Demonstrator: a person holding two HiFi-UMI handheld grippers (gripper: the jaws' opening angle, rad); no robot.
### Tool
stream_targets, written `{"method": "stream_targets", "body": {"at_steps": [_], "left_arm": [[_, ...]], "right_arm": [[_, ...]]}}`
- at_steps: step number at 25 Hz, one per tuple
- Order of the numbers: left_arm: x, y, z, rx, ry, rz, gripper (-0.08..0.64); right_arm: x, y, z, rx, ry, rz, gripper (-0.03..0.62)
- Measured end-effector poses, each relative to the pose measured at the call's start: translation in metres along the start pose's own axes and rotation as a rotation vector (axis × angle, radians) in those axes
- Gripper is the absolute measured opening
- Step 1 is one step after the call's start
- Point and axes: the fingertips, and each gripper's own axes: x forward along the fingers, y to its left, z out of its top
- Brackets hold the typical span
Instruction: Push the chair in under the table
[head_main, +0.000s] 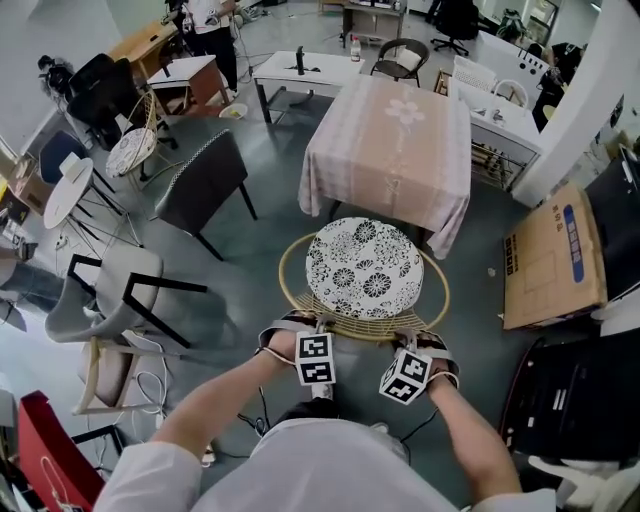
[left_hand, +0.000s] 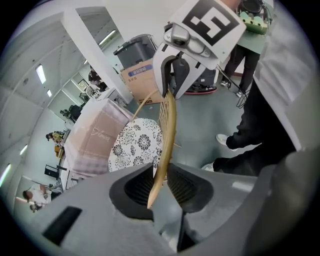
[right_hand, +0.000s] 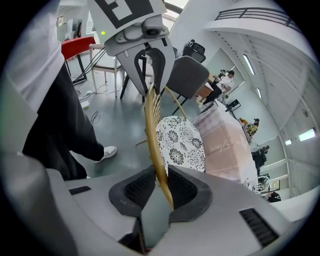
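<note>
Looking down, I see the round gold chair (head_main: 360, 322) with a flowery cushion (head_main: 363, 268) just before the pink table (head_main: 390, 150); my left tongs (left_hand: 159, 187) and right tongs (right_hand: 159, 190) squeeze its back rim; a brown box (head_main: 553, 255) lies nearby.

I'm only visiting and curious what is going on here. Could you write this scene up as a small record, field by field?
doer: a person with a tool in each hand
rattan chair: round, facing the table, seat still outside it
cushion: black-and-white floral, on the seat
table: draped in a pink tablecloth
left tool: clamped on the chair's back rim
right tool: clamped on the same back rim, further right
status: chair not yet under the table
</note>
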Motion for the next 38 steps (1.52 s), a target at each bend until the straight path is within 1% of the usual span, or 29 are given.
{"method": "stream_targets", "body": {"at_steps": [5,10,16,22,26,34,38], "left_arm": [[0.005,0.017,-0.006,0.037,-0.010,-0.014,0.089],[0.010,0.034,-0.012,0.032,-0.002,-0.012,0.091],[0.018,0.059,-0.014,0.047,0.007,0.000,0.091],[0.025,0.079,-0.012,0.042,0.026,0.003,0.091],[0.030,0.092,-0.013,0.037,0.028,0.007,0.092],[0.042,0.125,-0.013,0.041,0.037,0.022,0.094],[0.049,0.142,-0.011,0.042,0.046,0.028,0.094]], "right_arm": [[0.006,-0.014,0.007,0.024,0.024,-0.015,0.064],[0.015,-0.026,0.014,0.050,0.045,-0.011,0.066],[0.025,-0.048,0.018,0.098,0.061,-0.028,0.071],[0.034,-0.067,0.016,0.112,0.073,-0.031,0.071],[0.038,-0.078,0.020,0.122,0.061,-0.019,0.072],[0.052,-0.106,0.022,0.135,0.043,-0.031,0.072],[0.061,-0.121,0.019,0.140,0.052,-0.031,0.072]]}}
